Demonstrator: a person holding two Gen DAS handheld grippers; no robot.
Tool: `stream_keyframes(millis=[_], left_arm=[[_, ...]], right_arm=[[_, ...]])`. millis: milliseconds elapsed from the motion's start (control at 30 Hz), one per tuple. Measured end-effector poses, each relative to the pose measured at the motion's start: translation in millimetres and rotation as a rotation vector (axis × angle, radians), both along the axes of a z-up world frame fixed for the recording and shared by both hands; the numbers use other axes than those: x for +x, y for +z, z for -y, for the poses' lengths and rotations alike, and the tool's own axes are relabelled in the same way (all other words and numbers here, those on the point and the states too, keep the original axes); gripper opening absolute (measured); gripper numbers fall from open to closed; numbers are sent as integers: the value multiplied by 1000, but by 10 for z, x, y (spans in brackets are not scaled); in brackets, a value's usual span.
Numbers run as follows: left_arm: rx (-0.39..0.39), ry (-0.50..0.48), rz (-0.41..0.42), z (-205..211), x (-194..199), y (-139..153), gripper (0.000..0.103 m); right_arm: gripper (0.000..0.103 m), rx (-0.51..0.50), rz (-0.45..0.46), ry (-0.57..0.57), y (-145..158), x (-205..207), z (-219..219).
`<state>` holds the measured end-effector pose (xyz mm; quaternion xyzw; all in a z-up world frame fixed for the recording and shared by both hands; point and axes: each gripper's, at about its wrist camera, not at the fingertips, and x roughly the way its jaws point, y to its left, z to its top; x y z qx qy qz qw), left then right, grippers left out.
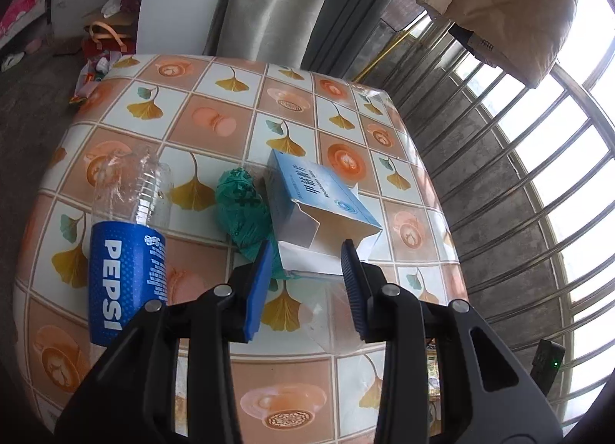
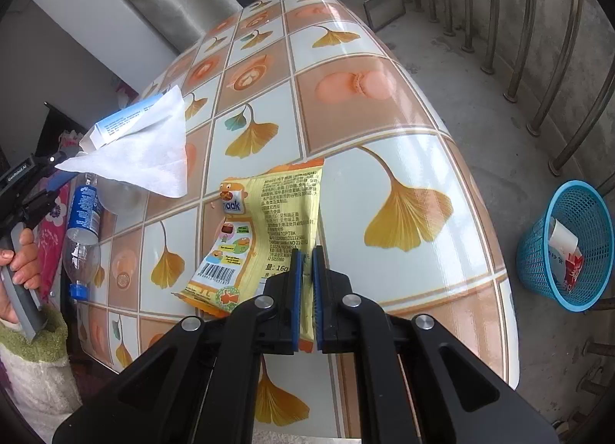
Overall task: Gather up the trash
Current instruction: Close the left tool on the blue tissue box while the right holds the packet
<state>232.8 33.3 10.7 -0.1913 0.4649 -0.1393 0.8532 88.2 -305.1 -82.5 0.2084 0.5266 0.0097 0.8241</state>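
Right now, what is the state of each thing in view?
right gripper, shut on snack wrapper
left gripper, astride box and tissue, grip unclear
box, open at near end
Pepsi bottle, lying, empty, capped
green bag, crumpled
blue basket, upright on floor, holds some trash

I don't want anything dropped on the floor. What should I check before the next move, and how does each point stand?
1. Right gripper clamped on the snack wrapper: ok.
2. Blue basket on the floor, open, with room left: ok.
3. Left gripper has a finger on each side of the white tissue: ok.
4. Tissue actually pinched: cannot tell.
5. Pepsi bottle and green bag collected: not ok, both lie on the table.
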Motion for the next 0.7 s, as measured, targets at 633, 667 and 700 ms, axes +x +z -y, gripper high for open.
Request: stream_keyframes(millis=[633, 667, 700], left_arm=[[-169, 29, -126, -177, -28, -209, 39], [-194, 28, -132, -189, -20, -219, 39], [-214, 26, -138, -193, -15, -226, 38]], right_arm=[[6, -2, -4, 2, -18, 24, -17], [6, -2, -4, 0, -18, 27, -18], [6, 0, -4, 0, -19, 29, -12]])
